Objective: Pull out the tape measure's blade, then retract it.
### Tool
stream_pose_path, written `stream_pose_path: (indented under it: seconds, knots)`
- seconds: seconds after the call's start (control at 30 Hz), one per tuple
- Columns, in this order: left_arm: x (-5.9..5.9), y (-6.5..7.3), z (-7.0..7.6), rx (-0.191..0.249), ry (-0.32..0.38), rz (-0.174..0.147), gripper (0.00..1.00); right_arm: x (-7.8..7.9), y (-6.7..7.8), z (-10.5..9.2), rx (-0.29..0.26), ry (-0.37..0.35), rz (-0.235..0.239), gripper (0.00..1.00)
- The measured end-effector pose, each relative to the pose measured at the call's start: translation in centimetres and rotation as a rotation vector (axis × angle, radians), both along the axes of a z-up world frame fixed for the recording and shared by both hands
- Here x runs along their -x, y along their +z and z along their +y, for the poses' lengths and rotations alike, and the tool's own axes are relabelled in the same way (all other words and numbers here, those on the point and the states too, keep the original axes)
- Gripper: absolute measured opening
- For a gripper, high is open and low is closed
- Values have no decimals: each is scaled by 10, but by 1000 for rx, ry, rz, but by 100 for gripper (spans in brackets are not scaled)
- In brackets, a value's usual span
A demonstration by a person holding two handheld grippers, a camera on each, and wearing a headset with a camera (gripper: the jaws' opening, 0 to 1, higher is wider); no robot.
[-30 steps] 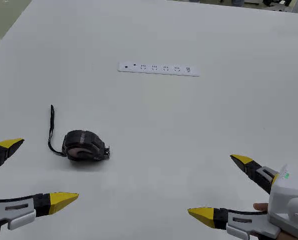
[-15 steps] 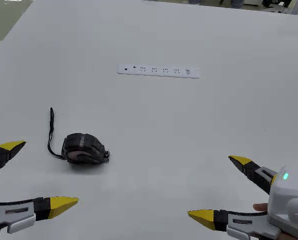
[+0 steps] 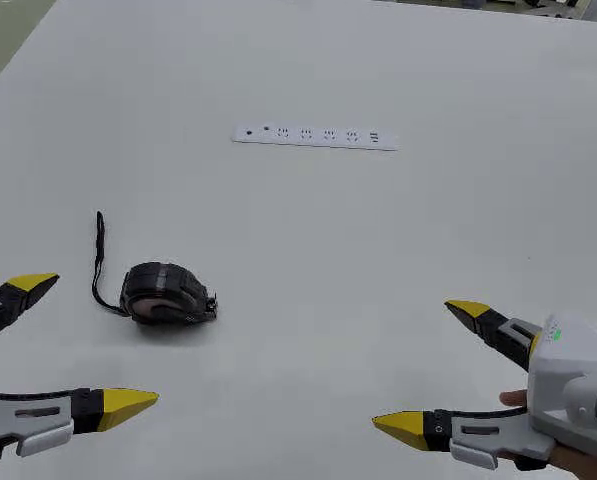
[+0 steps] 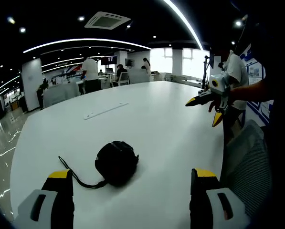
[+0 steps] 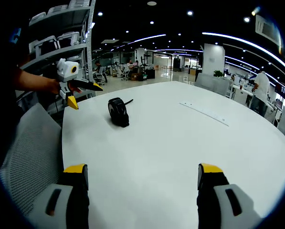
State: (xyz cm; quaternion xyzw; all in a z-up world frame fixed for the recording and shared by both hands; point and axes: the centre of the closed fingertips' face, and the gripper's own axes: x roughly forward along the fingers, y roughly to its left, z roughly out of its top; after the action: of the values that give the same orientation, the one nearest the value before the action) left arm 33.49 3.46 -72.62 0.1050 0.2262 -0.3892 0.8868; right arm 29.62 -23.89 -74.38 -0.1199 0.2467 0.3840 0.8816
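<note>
A black tape measure (image 3: 164, 294) lies on the white table (image 3: 308, 230), its wrist strap (image 3: 98, 255) trailing up and left and its blade fully inside. My left gripper (image 3: 83, 345) is open at the lower left, just short of the tape measure (image 4: 116, 162), nothing between its yellow-tipped fingers. At the lower right my right gripper (image 3: 433, 368) is open too and well away from the tape measure (image 5: 118, 111). The right gripper (image 4: 206, 106) also appears across the table in the left gripper view, the left gripper (image 5: 80, 93) likewise in the right gripper view.
A white power strip (image 3: 313, 137) lies flat farther back on the table. A mesh chair back (image 5: 30, 148) stands at the near table edge. People and desks are far off in the room behind.
Only the head camera has shifted a little. The tape measure stays put and both grippers remain open, the right one slightly lower in the picture.
</note>
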Motion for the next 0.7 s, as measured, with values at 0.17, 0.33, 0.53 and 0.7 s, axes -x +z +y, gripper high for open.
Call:
stream_pose_path:
  seconds: [0.17,0.33,0.53,0.7]
  knots:
    - [-1,-2,0,-10,-7,1,100,0,0,1,0,10,2,97]
    - [-4,-6,-4,-30,-38,13,99,-3,-4,7,16,50,18,96]
    - [-7,-10,-6,-51,-69,21,98,-5,-6,11,19,78,23,96]
    - [-12,-13,-8,-76,-102,30,97,-10,-7,15,29,110,22,94]
